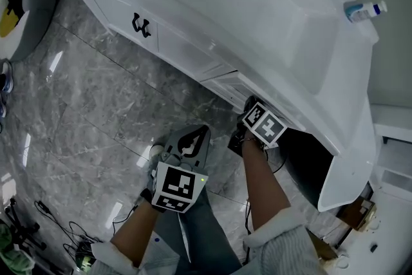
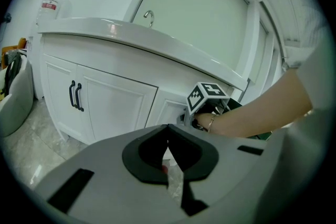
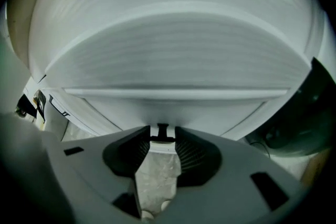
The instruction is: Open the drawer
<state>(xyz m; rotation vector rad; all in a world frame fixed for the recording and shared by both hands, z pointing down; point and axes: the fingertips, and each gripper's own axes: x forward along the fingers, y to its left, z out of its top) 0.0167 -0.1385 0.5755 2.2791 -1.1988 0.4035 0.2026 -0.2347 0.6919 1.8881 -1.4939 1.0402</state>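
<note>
The white panelled drawer front [image 3: 157, 110] sits low in the white wooden vanity cabinet [image 1: 180, 42], to the right of the cabinet's two doors and under the far edge of the basin top. I cannot tell if it is fully closed or already a little out.

The right gripper [image 3: 163, 138] is up against this front. Its jaws stand only narrowly apart, and the small black handle [image 3: 163, 129] fills the gap between the tips, so they appear closed on it. The left gripper [image 2: 168, 131] is held back, nearer to the person and above the grey marble floor [image 1: 96, 100]. Its tips are together and hold nothing.

The drawer is stiff and hard, probably not heavy, and should slide straight on its runners. The small black handle is the right place to take it, because the smooth painted front gives no hold. The handle is thin and looks slippery, so I judge that a firm grip and a straight pull toward the near side are needed, or the tips may slide off.
</note>
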